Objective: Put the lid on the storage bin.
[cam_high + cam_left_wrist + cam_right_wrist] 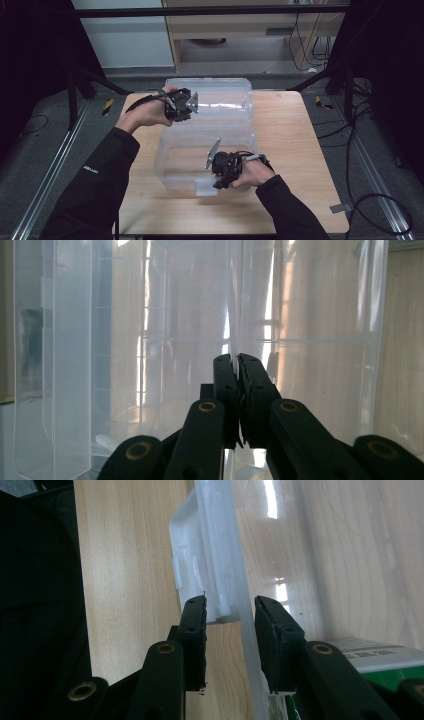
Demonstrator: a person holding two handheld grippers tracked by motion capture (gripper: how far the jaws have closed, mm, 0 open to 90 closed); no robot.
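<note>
Left tongs point(236, 360): jaws closed to a thin slit on a clear sheet edge, which the left gripper view shows running up from between the pads; judged to be the raised lid or the far rim of the clear plastic box point(210, 135); in the high view these tongs point(181, 105) sit at the far-left corner of the box

Right tongs point(230, 630): jaws part-way closed, astride the near wall of the box; left pad on the outer side beside the moulded latch tab point(197, 575), right pad on the inner side; a small gap remains at each pad, so firm pressure cannot be confirmed; in the high view these tongs point(220, 172) sit at the near-right of the box

Box position: centre of the table point(300, 150); long axis runs near to far; near end by the right hand point(255, 172), far end by the left hand point(147, 114)

Box contents: a green-and-white item point(380, 665) lies inside, just beyond the right pad; its identity cannot be told

Governing relation: the two tongs hold opposite ends of the box along its long axis; the latch tab lies directly at the right tongs, on their outer side; the right hand is nearer the latch, the left hand nearer the far edge

Judgement: the next move depends on the far grip holding while the near wall and latch are worked
</note>
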